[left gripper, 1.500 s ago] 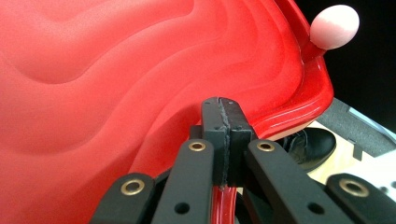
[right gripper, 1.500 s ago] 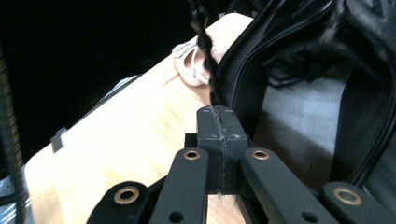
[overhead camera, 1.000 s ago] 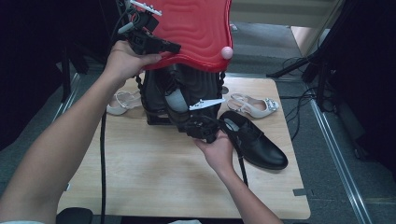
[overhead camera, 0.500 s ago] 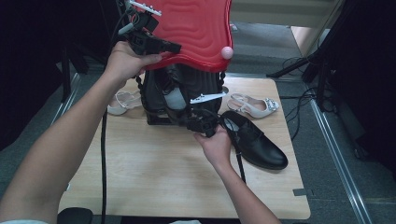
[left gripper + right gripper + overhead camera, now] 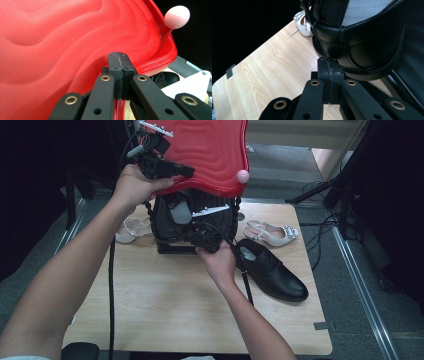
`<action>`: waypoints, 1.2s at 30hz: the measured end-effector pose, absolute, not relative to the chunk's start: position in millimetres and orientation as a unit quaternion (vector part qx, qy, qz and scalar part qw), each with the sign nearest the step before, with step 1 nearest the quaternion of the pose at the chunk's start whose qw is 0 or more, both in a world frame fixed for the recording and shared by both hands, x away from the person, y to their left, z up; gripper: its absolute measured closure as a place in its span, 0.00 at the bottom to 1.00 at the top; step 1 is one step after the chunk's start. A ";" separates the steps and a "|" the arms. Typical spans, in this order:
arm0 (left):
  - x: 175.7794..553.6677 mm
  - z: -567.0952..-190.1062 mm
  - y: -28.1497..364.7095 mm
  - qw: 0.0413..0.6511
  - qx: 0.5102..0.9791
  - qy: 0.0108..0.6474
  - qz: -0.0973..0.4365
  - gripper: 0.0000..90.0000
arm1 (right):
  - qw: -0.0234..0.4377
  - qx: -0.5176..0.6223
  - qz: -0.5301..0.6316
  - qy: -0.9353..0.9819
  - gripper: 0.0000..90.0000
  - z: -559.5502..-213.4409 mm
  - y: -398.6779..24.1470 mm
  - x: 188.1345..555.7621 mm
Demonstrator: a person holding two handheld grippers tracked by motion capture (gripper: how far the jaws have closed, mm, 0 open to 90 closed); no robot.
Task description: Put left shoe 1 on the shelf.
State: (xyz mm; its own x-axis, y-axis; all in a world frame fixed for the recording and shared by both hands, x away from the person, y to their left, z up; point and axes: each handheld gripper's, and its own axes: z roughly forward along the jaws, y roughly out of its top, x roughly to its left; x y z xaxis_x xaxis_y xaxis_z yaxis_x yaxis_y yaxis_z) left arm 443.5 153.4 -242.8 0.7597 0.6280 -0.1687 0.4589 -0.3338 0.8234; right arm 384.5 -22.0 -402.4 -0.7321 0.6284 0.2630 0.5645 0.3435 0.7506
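Suitcase (image 5: 192, 222) stands upright at the tabletop's (image 5: 165, 310) far edge, its red lid (image 5: 205, 150) swung up over the black body. From the high view, my left tool (image 5: 187, 170) grips the lid's near rim while my right tool (image 5: 220, 217) reaches into the body; a black shoe (image 5: 272, 272) lies just right of the suitcase. Left gripper view: jaws pinched together on the lid's rim (image 5: 147, 67). Right gripper view: jaws closed tight, empty, touching black lining (image 5: 362, 47). I'd keep the lid steady and work slowly.

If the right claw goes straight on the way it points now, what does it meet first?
Most likely the black shoe just ahead of the shut right claw; they look nearly touching, though depth is unclear.
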 end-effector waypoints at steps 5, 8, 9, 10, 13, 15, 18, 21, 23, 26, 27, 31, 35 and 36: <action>442.9 -242.7 152.8 0.469 0.812 0.335 0.094 1.00 | 0.040 0.367 0.443 0.817 1.00 -401.0 -14.6 390.7; 442.8 -242.6 152.6 0.469 0.812 0.335 0.095 1.00 | 0.040 0.367 0.446 0.815 1.00 -401.5 -11.5 392.7; 442.8 -242.6 152.4 0.469 0.812 0.335 0.095 1.00 | 0.036 0.371 0.451 0.811 1.00 -402.1 -9.1 394.8; 442.8 -242.5 152.4 0.468 0.812 0.336 0.096 1.00 | 0.036 0.370 0.453 0.810 1.00 -402.4 -7.4 396.0; 442.5 -242.3 152.3 0.467 0.812 0.336 0.096 1.00 | 0.052 0.365 0.446 0.816 1.00 -401.7 -0.2 396.5; 442.4 -242.1 151.9 0.466 0.812 0.338 0.097 1.00 | 0.054 0.363 0.446 0.817 1.00 -401.7 0.9 397.0; 441.9 -241.9 151.1 0.465 0.811 0.342 0.098 1.00 | 0.044 0.365 0.449 0.814 1.00 -402.6 5.0 400.6; 441.8 -242.2 151.4 0.467 0.809 0.345 0.095 1.00 | 0.027 0.370 0.458 0.808 1.00 -405.9 8.7 405.0; 442.1 -242.7 151.9 0.470 0.807 0.347 0.092 1.00 | 0.014 0.374 0.455 0.808 1.00 -409.0 12.0 407.9; 442.6 -243.1 153.1 0.473 0.806 0.347 0.088 1.00 | 0.013 0.369 0.458 0.808 1.00 -415.5 14.0 407.7; 442.6 -243.1 153.1 0.473 0.806 0.347 0.088 1.00 | 0.013 0.369 0.458 0.808 1.00 -415.5 14.0 407.7; 443.2 -242.9 154.7 0.475 0.804 0.347 0.084 1.00 | 0.013 0.360 0.458 0.813 1.00 -416.2 7.8 402.5; 438.0 -236.5 155.0 0.481 0.802 0.345 0.074 0.88 | 0.011 0.352 0.458 0.816 1.00 -417.5 -2.4 393.5; 432.2 -232.1 155.1 0.482 0.806 0.334 0.081 0.87 | 0.010 0.344 0.457 0.820 1.00 -418.2 -9.3 385.7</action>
State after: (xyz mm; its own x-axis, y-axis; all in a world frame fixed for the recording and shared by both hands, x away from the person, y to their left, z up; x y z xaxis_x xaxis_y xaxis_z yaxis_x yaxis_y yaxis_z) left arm 432.2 155.1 -232.1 0.7634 0.6170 -0.1914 0.4603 -0.3117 0.8312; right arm 385.7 -9.3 -418.2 -0.7632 0.5738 0.2971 0.5547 0.3460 0.7567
